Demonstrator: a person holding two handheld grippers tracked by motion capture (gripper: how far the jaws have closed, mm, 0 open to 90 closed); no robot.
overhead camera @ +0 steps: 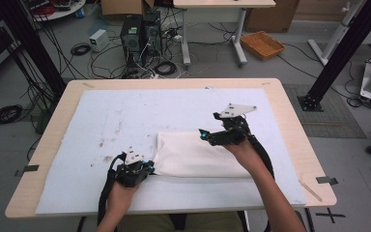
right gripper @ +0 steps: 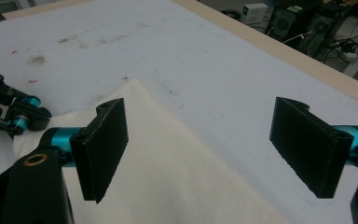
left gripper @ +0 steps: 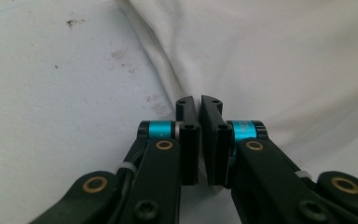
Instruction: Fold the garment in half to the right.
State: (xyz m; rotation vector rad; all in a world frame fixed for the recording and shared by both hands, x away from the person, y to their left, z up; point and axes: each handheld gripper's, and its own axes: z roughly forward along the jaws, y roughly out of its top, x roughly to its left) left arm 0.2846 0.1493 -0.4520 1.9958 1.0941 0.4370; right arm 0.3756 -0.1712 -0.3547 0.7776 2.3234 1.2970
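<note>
Item 1. My left gripper (overhead camera: 147, 167): jaws drawn together, pinching the near-left corner of the folded white cloth (overhead camera: 198, 154). In the left gripper view the cloth (left gripper: 270, 60) puckers into a ridge that runs straight into the slit between my pads, so I judge the corner is clamped there to anchor it or lift it for a fold.

Item 2. My right gripper (overhead camera: 206, 135): jaws spread wide, nothing between them. In the right gripper view the cloth (right gripper: 168, 172) lies below and between the pads, its far corner just ahead of the left pad, no contact. I judge it is poised above the far edge, ready to come down on that side.

Item 3. White table cover (overhead camera: 125, 116): stained, flat, beneath the cloth; bare surface lies ahead of my right jaws.

Item 4. Wooden table (overhead camera: 290, 121): carries all the above.
</note>
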